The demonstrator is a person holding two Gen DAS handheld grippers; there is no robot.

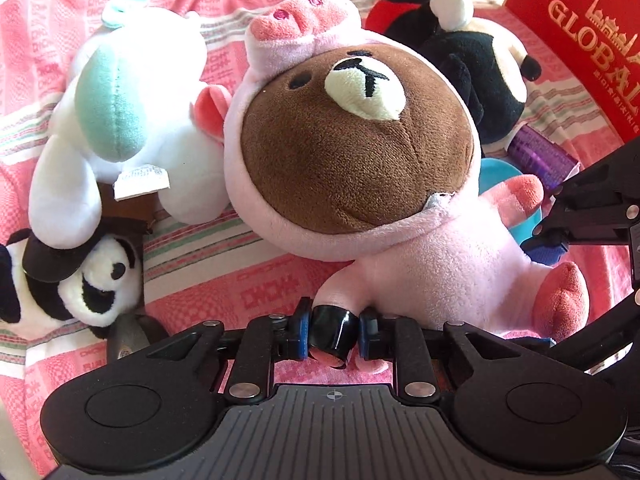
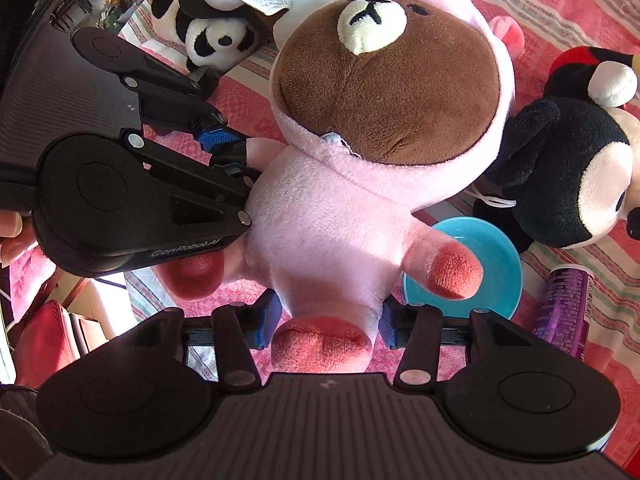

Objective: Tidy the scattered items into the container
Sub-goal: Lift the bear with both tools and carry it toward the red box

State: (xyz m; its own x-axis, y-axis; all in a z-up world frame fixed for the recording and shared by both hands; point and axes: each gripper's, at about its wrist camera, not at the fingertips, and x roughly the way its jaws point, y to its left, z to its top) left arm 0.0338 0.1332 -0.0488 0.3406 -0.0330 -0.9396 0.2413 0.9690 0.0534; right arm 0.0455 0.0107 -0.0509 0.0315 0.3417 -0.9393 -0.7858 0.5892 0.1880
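The cloth (image 1: 280, 264) carries the toys; the red box (image 1: 576, 52) stands beyond the bear's head, to the right in the left view. The bear (image 1: 360, 168) lies on its back, long axis running away from both grippers toward the box. Both hold it, neither nearer. The right gripper (image 2: 326, 326) straddles a leg at the bear's base, pads touching its sides. The left gripper (image 1: 332, 336) is pinched on one paw, a dark band on it between the pads

Four plush toys: bear in pig suit (image 1: 356, 152), white toy (image 1: 120, 120), panda (image 1: 80, 280), mouse (image 2: 576, 184); one blue dish (image 2: 492, 264); one purple tube (image 2: 564, 308); one red box (image 1: 580, 40).
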